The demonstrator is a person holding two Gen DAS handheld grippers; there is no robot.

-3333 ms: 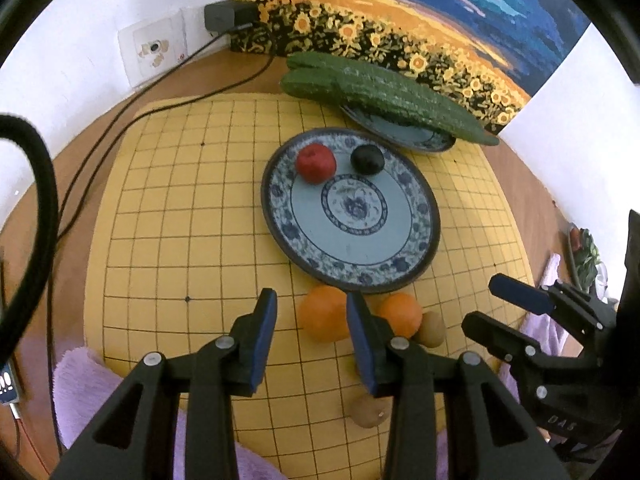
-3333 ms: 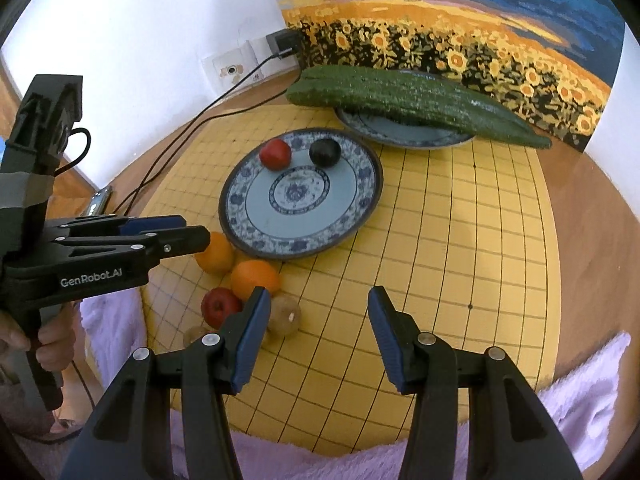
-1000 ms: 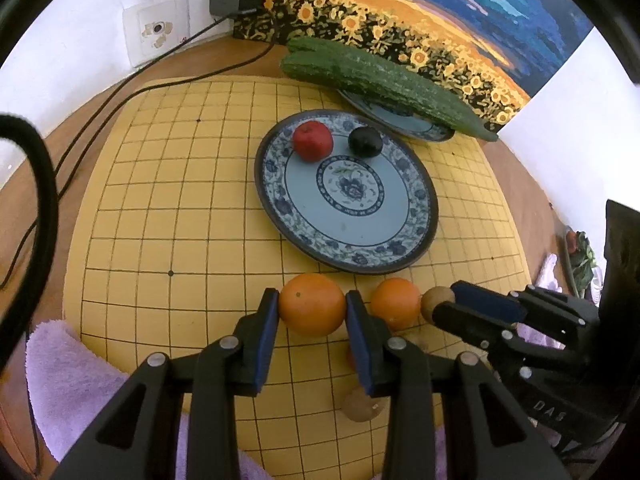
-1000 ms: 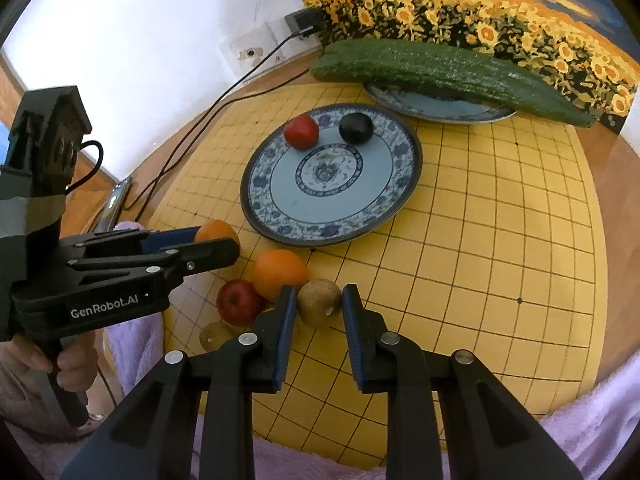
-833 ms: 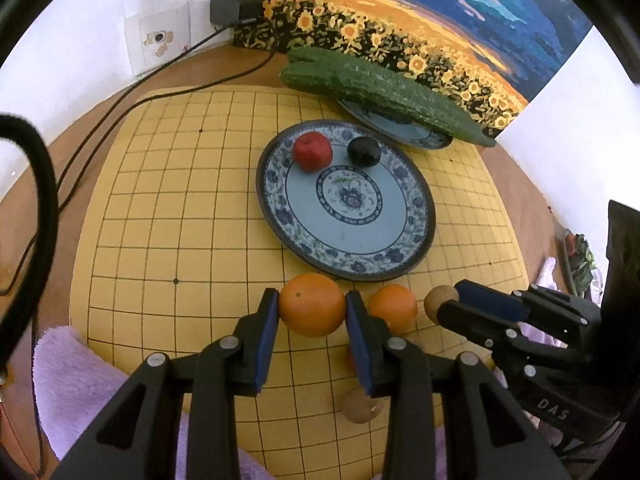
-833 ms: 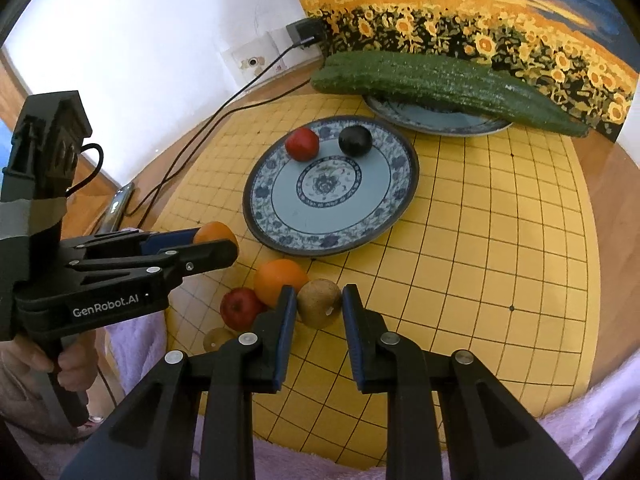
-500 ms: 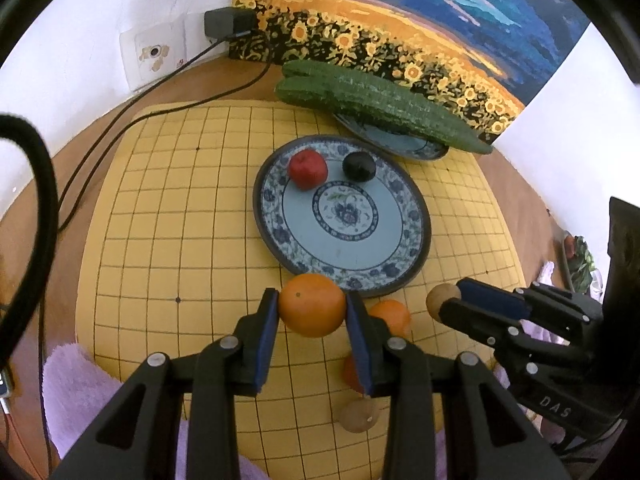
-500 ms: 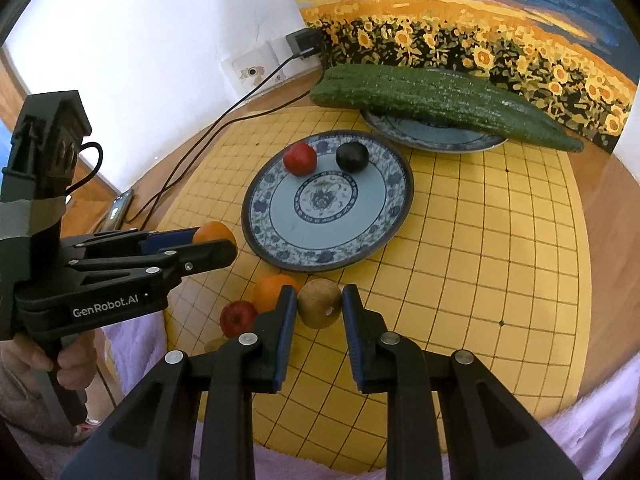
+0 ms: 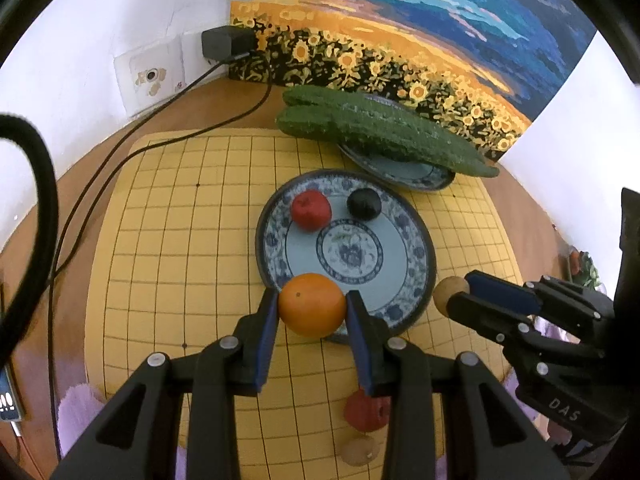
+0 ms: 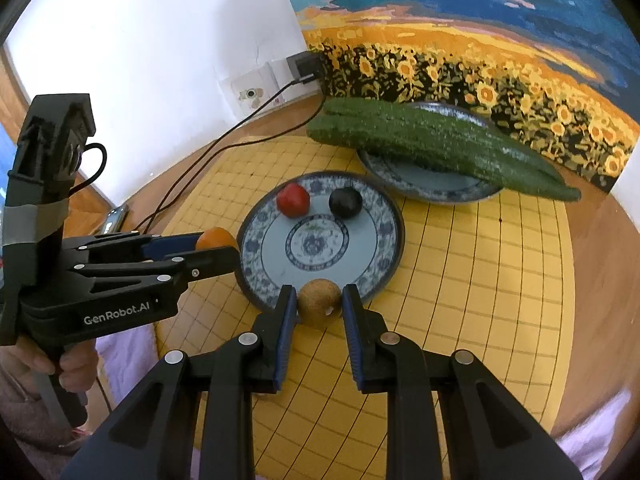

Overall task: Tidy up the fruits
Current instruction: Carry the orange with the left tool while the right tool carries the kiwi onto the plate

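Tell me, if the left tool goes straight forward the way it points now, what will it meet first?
The left tool, shut on the orange, points over the near rim of the blue patterned plate. Going straight on, it would probably meet the plate's bare centre first, then the red fruit. Its height above the plate is unclear.

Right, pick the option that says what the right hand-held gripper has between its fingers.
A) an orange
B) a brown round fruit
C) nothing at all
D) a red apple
B: the right hand-held gripper is shut on the brown round fruit, held over the near rim of the blue patterned plate; the orange sits in the left hand-held gripper.
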